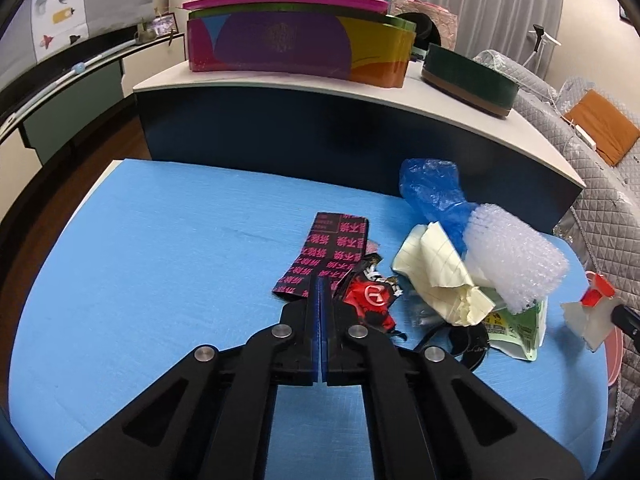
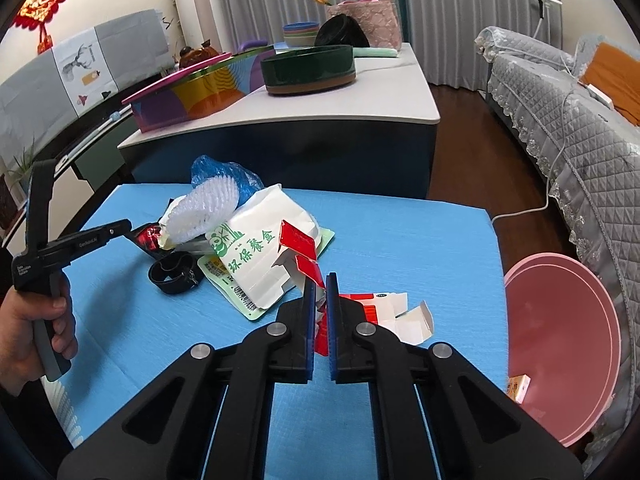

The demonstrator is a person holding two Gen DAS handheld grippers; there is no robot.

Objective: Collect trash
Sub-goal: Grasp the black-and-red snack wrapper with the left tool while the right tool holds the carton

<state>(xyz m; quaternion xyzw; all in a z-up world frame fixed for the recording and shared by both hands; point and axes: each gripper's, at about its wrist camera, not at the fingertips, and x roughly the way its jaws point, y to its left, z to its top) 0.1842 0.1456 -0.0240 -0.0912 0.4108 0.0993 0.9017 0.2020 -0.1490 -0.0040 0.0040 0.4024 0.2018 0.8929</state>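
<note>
On the blue table [image 1: 160, 260] lies a black wrapper with pink print [image 1: 332, 240]. My left gripper [image 1: 320, 280] is shut on its near edge. In the right wrist view, a hand holds the left gripper [image 2: 128, 226] at the left of the pile. To its right sit a red foil wrapper [image 1: 372, 300], crumpled yellow paper [image 1: 444, 272], bubble wrap [image 1: 516, 256], a blue plastic bag [image 1: 432, 188] and a white bag with green print [image 2: 256, 256]. My right gripper [image 2: 320, 280] is shut on a torn red-and-white carton [image 2: 300, 244], held just above the table.
A pink basin [image 2: 560, 340] stands off the table's right edge with a small orange box [image 2: 518, 388] in it. A black band [image 2: 172, 272] lies by the pile. Behind is a counter [image 1: 440, 100] with colourful boxes [image 1: 296, 44]. A quilted sofa [image 2: 580, 120] runs along the right.
</note>
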